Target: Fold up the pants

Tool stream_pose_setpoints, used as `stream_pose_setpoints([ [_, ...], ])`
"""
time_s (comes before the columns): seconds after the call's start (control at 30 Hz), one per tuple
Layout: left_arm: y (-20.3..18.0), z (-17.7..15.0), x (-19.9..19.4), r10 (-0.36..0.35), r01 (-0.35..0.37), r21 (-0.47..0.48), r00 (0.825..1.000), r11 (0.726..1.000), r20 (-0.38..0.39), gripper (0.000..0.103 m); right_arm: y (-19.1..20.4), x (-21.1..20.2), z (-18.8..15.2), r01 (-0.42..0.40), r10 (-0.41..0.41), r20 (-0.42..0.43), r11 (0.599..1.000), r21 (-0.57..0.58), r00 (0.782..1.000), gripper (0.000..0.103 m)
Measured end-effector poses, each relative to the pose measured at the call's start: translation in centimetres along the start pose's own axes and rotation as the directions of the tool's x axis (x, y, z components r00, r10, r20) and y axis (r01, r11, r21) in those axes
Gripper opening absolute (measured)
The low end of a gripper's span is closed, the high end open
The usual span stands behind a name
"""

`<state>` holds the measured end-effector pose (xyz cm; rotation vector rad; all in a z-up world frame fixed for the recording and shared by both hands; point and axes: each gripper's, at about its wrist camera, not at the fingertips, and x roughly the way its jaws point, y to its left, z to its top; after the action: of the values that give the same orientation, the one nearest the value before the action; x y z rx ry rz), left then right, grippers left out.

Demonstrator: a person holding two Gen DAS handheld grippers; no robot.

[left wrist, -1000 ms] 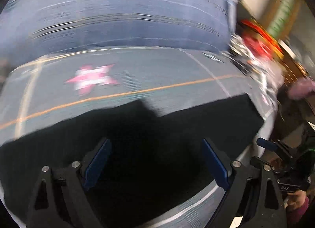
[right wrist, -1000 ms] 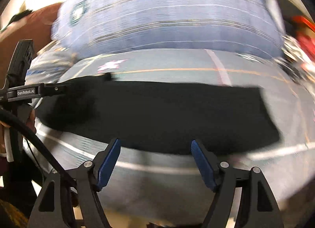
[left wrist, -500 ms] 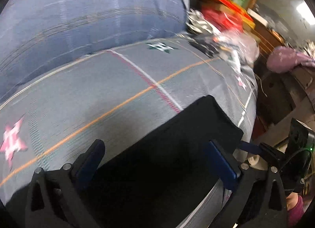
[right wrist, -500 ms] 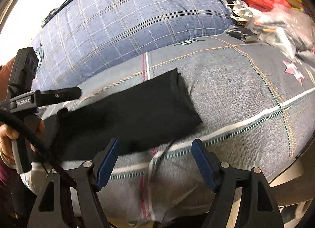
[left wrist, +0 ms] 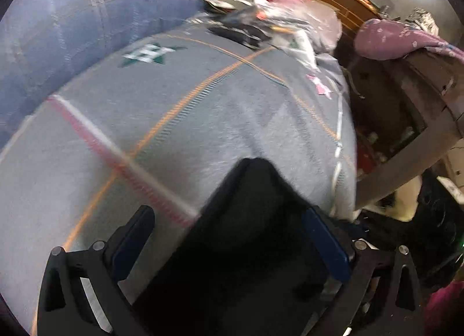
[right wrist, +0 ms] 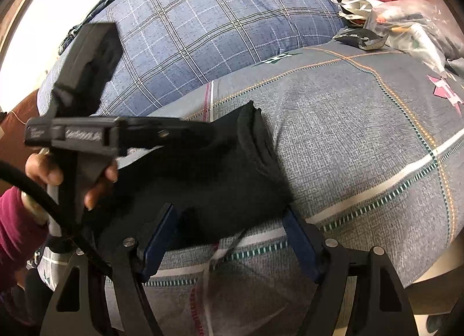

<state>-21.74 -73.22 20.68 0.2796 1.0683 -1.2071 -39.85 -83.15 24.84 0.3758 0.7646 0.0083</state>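
Observation:
Black pants (right wrist: 220,173) lie folded into a long strip on a grey patterned bedsheet (right wrist: 362,133). Their right end has a rolled hem. In the left wrist view the pants (left wrist: 246,237) fill the lower middle. My left gripper (left wrist: 229,237) is open, its blue pads on either side of the pants' far end, just above the cloth. It also shows in the right wrist view (right wrist: 200,130) over the pants' far edge. My right gripper (right wrist: 229,225) is open at the pants' near edge, its jaws straddling the cloth.
A blue plaid pillow (right wrist: 217,23) lies behind the pants. Red packets and plastic bags (right wrist: 406,11) are piled at the bed's far right. The bed edge (left wrist: 345,162) drops off to dark furniture (left wrist: 406,104) with a purple cloth (left wrist: 400,37) on it.
Both grippers have swung right along the pants toward their right end and moved closer to the cloth. The left gripper now reaches over the far edge. Both stay open.

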Motion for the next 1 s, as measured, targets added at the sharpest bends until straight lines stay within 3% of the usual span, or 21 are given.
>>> stream_pose_setpoints([
  [0.1, -0.8, 0.4, 0.6, -0.036, 0.035, 0.062, 0.999, 0.997, 0.004, 0.1, 0.0, 0.4, 0.1, -0.007, 0.007, 0.004, 1.0, -0.01, 1.0, 0.08],
  [0.13, -1.1, 0.4, 0.8, -0.038, 0.038, 0.085, 0.999, 0.996, 0.004, 0.085, 0.0, 0.4, 0.1, -0.006, 0.006, 0.007, 1.0, -0.007, 1.0, 0.08],
  [0.17, -1.6, 0.4, 0.9, -0.032, 0.031, 0.118, 0.999, 0.993, 0.0, 0.054, -0.1, 0.5, 0.3, 0.0, 0.0, 0.009, 1.0, -0.008, 1.0, 0.074],
  [0.2, -2.4, 0.2, 1.1, -0.014, 0.016, 0.169, 1.0, 0.985, -0.011, 0.042, -0.1, 0.5, 0.4, 0.014, -0.014, 0.013, 1.0, -0.013, 1.0, 0.054],
  [0.27, -2.6, 0.2, 1.4, -0.018, 0.02, 0.183, 1.0, 0.983, -0.013, 0.029, -0.5, 0.7, 0.6, 0.022, -0.022, 0.013, 1.0, 0.004, 1.0, 0.028],
  [0.37, -1.7, 0.3, 1.3, -0.06, 0.06, 0.143, 0.998, 0.988, -0.005, 0.015, -0.8, 0.9, 0.9, 0.003, -0.004, 0.014, 1.0, 0.023, 1.0, 0.021],
  [0.6, -2.3, 0.1, -3.3, -0.066, 0.054, 0.13, 0.994, 0.99, 0.091, 0.013, 1.0, -1.3, 1.8, -0.014, 0.018, 0.103, 0.999, -0.035, 0.995, 0.01],
  [1.0, -2.7, -1.4, -12.7, -0.018, -0.009, 0.115, 0.972, 0.993, 0.233, 0.013, 8.1, -5.7, 4.0, -0.02, 0.064, 0.206, 0.978, -0.208, 0.976, 0.01],
])
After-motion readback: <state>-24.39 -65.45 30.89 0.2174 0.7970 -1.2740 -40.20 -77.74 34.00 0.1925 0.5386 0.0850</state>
